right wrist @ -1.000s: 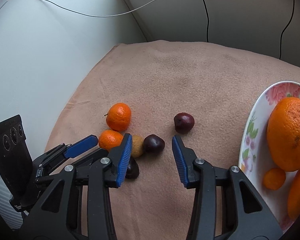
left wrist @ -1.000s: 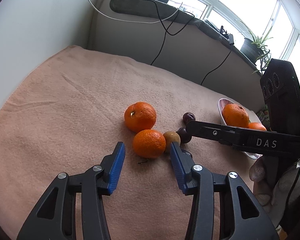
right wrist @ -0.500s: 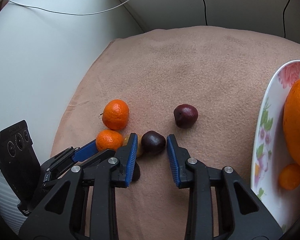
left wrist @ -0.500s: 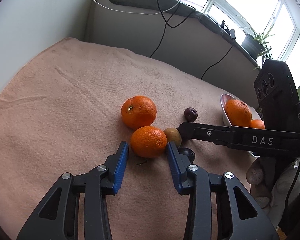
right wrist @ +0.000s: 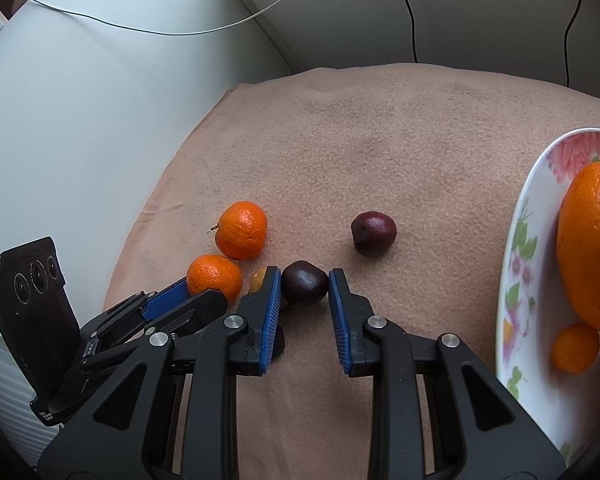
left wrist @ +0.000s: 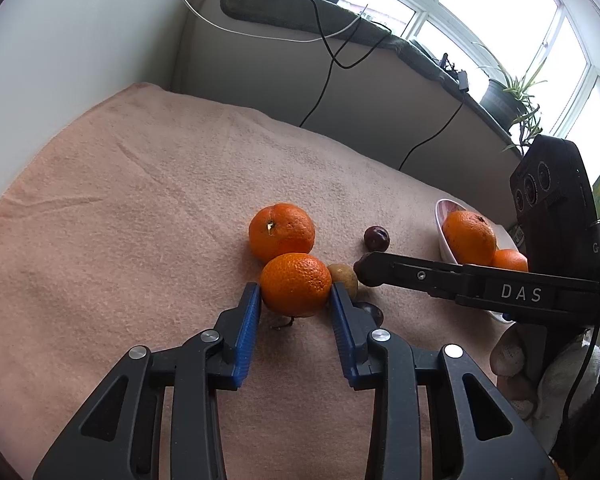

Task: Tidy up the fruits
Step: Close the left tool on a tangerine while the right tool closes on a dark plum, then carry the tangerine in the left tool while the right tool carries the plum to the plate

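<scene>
On the peach cloth, my left gripper (left wrist: pixel 296 294) is shut on the near mandarin (left wrist: pixel 295 283), which rests on the cloth. A second mandarin (left wrist: pixel 281 231) lies just behind it. My right gripper (right wrist: pixel 305 286) has its blue pads against a dark plum (right wrist: pixel 303 282), also on the cloth. A small yellow-brown fruit (left wrist: pixel 345 278) sits between the two grippers. Another dark plum (right wrist: pixel 373 233) lies apart, farther back. A third dark fruit (left wrist: pixel 372 312) is mostly hidden by the left gripper's right finger.
A white floral plate (right wrist: pixel 518 292) at the right holds a large orange (right wrist: pixel 592 240) and smaller oranges (right wrist: pixel 575 347). White and grey walls border the cloth at left and back. Cables hang down the back wall (left wrist: pixel 324 80). A potted plant (left wrist: pixel 508 96) stands on the sill.
Both grippers moved forward and closed: the left onto the near mandarin, the right onto the dark plum.
</scene>
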Motion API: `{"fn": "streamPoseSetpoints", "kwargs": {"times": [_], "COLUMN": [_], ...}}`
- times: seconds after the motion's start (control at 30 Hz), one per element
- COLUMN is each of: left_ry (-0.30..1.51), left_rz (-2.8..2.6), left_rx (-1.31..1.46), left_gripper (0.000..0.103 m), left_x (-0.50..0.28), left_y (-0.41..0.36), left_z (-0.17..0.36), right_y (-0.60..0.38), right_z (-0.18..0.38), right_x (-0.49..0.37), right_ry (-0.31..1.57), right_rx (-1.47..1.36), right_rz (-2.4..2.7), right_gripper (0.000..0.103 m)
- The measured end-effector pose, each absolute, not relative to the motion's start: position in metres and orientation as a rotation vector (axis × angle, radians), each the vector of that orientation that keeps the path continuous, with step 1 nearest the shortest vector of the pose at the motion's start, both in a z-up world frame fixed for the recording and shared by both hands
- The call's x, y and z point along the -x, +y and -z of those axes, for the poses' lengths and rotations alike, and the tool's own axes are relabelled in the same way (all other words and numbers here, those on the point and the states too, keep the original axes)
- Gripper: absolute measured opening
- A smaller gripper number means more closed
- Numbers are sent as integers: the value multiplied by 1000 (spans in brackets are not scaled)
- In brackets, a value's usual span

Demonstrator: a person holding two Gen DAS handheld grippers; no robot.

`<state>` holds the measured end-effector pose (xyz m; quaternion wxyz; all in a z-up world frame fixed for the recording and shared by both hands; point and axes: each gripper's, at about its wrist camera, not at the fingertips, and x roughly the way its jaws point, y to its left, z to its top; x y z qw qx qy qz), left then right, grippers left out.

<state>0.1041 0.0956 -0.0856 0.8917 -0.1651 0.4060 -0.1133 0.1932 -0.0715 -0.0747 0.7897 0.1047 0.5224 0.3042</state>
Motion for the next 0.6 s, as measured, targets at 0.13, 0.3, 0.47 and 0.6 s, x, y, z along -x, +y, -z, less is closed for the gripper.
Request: {"fn": "streamPoseSetpoints", "kwargs": {"times": [0.13, 0.3, 0.47, 0.6], "left_ry": [832, 816, 798, 786], "left_rz": [238, 248, 261, 282], "left_rx": [347, 346, 345, 339], "left_gripper": [34, 34, 34, 34], "left_x": [-101, -95, -91, -87], "left_y": [96, 91, 84, 72], "left_z": [81, 73, 64, 57], "right_y": [-74, -80, -93, -105], "right_z": [67, 55, 42, 31], "right_x": [-189, -182, -173, -165], "right_ry": [1105, 1067, 1027, 988], "right_rx": [-225, -213, -206, -202], "right_rz": [-663, -662, -658, -646], "right_gripper": [26, 26, 26, 26]}}
